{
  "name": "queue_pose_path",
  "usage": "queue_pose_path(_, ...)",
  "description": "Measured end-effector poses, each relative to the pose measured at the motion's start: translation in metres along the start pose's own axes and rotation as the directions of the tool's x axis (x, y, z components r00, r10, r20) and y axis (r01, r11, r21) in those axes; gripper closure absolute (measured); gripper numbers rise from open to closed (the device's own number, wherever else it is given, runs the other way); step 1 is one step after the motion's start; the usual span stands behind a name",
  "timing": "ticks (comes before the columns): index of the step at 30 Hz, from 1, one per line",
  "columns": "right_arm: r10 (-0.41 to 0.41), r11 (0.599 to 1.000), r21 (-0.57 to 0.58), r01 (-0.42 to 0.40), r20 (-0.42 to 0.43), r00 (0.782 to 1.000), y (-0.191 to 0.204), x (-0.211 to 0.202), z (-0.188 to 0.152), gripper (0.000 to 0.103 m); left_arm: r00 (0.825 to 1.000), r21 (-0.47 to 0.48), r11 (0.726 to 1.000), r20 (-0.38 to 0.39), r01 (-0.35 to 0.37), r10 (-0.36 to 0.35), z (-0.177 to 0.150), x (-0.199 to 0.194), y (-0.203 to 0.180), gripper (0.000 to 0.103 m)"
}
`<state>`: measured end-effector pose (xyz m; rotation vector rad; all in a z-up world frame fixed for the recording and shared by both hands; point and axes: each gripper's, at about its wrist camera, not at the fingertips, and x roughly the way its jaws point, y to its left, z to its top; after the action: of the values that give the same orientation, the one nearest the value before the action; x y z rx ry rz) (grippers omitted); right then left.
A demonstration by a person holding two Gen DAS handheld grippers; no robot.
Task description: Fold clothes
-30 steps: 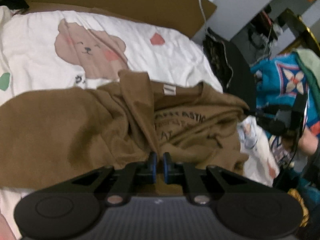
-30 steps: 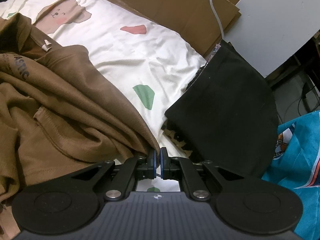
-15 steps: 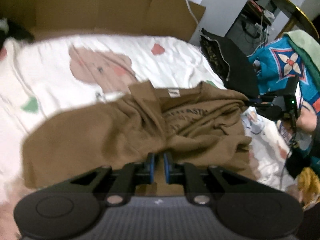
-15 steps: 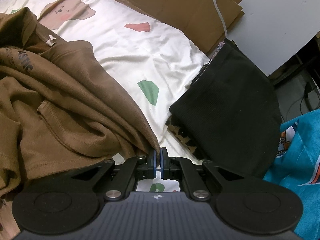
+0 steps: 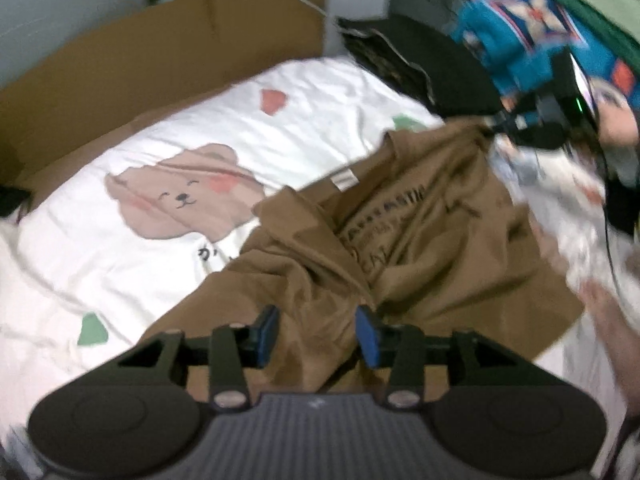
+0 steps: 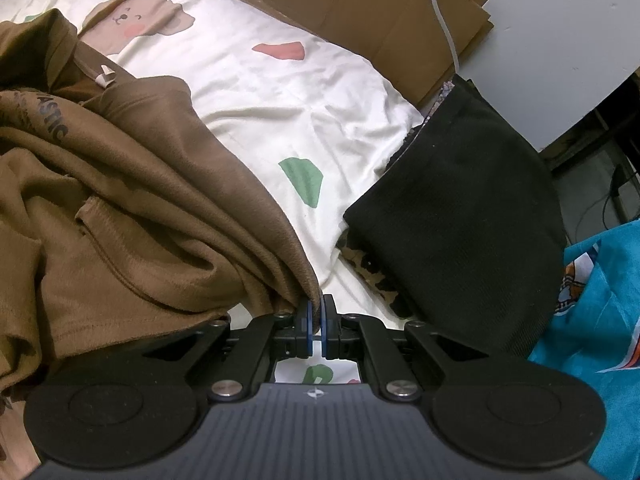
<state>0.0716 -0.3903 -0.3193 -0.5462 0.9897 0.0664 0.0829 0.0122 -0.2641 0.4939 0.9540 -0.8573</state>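
Risk of bunching: left gripper [image 5: 316, 330] opening over loose brown T-shirt [image 5: 400, 240] folds, right gripper [image 6: 316, 326] pinched shut on its hem beside the black garment [image 6: 460, 208].

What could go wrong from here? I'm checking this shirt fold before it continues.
1. The left gripper is opening with brown shirt fabric between its pads but not pressed, so that side may slump and bunch more.
2. The right gripper stays shut on one shirt edge; pulling now could drag the crumpled shirt askew.
3. The black garment lies close by and could be caught or nudged.
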Motion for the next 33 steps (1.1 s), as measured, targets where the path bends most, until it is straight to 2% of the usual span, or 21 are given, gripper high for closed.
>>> queue_pose_path(2,0.001,1.0,-0.001,-0.001,0.0,1.0,0.0,0.0,0.0,0.101,0.999,0.087,0.996,-0.032,0.01,-0.007,0.001,0.005,-0.003,0.065)
queue_pose_path(8,0.005,1.0,0.007,-0.005,0.001,1.0,0.0,0.001,0.0,0.101,0.994,0.216,0.974,-0.098,0.066,-0.045,0.003,0.022,-0.012,0.069)
queue_pose_path(13,0.01,1.0,-0.006,-0.01,0.002,1.0,-0.002,0.004,0.002,0.101,0.992,0.191,0.978,-0.108,0.084,-0.064,0.001,0.034,-0.013,0.076)
queue_pose_path(22,0.012,1.0,0.004,-0.012,0.001,1.0,-0.001,0.004,0.001,0.101,0.987,0.172,0.98,-0.138,0.101,-0.078,-0.007,0.053,-0.015,0.077)
queue_pose_path(27,0.012,1.0,0.007,-0.012,-0.002,1.0,0.001,0.002,0.0,0.101,0.986,0.178,0.98,-0.159,0.084,-0.055,-0.016,0.067,-0.015,0.077)
queue_pose_path(33,0.013,1.0,0.003,-0.013,-0.003,1.0,0.003,0.002,0.001,0.101,0.986,0.133,0.987,-0.153,0.087,-0.066,-0.02,0.073,-0.007,0.078)
